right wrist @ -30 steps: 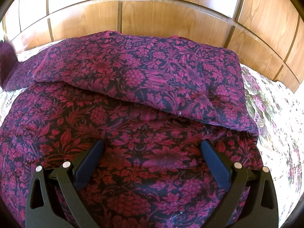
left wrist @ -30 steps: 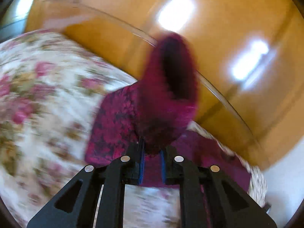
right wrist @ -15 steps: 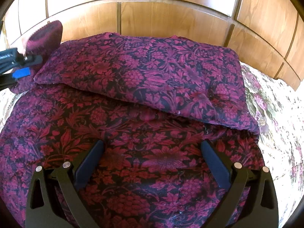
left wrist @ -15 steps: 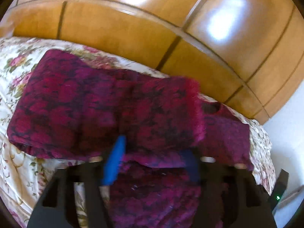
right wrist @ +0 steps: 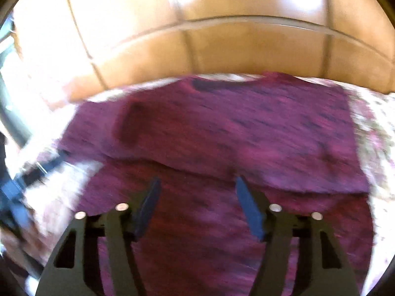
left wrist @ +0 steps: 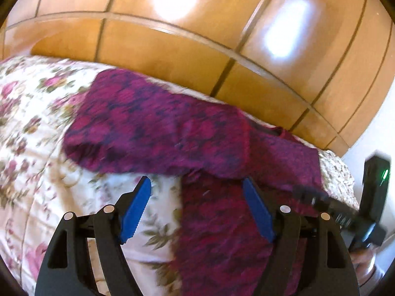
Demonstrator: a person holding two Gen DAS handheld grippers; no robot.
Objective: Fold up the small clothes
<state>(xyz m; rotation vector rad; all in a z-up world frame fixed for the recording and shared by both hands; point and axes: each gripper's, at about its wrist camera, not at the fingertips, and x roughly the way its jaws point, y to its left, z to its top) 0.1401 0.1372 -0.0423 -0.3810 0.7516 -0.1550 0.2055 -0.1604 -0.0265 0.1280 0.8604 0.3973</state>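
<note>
A dark magenta garment with a black floral print (left wrist: 172, 133) lies spread on a bed covered by a cream bedspread printed with pink roses (left wrist: 32, 128), close to the glossy panelled wooden headboard (left wrist: 172, 46). Its far part is folded over toward the near part, so a doubled band runs across the cloth with a single layer reaching toward the cameras; a sleeve-like flap sticks out to the left onto the bedspread in the left wrist view.

The left claw (left wrist: 197, 207) stands wide, its blue-padded fingers (left wrist: 135, 209) apart with nothing pinched between them — one finger hangs over bare bedspread, the other over the garment's near layer. Its jaws opened within the last second and have since held their width. Whether the tips touch the fabric cannot be told.

The right claw (right wrist: 196, 202) sits at a middling width above the garment (right wrist: 222, 135), with only cloth behind the gap and nothing gripped; its jaws have just been closing. This view is heavily smeared, so the print is lost. At the right edge of the left wrist view a black device with a small green light (left wrist: 376, 175) shows, with part of a hand (left wrist: 365, 261) below it.
</note>
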